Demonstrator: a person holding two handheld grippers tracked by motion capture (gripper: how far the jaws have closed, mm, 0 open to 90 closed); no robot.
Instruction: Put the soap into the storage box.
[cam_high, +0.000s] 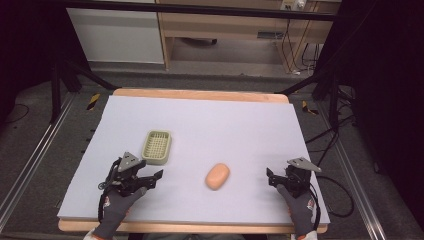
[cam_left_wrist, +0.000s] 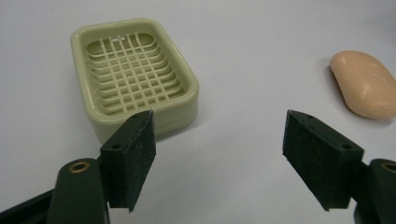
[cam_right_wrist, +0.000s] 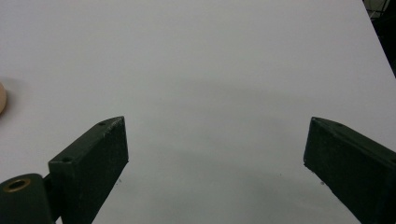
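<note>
Both gloved hands sit at the near edge of the table (cam_high: 200, 107), and nothing has been picked up so far. Starting at the left, the left gripper (cam_high: 150, 181) is released, its jaws spread wide with nothing between them; in the left gripper view they frame the pale green soap dish (cam_left_wrist: 135, 74), which lies flat and empty just beyond the left jaw, its slotted grid bare. Toward the middle, the peach-coloured soap bar (cam_high: 217, 176) lies on the white table cover, apart from the dish and between the two grippers, touched by neither. At the right, the right gripper (cam_high: 274, 179) is likewise released and empty, its jaws wide over bare cover in the right gripper view, the bar just showing at that view's left edge. Judging by this layout, the work is at its start: the bar has yet to be grasped, carried and set into the dish
</note>
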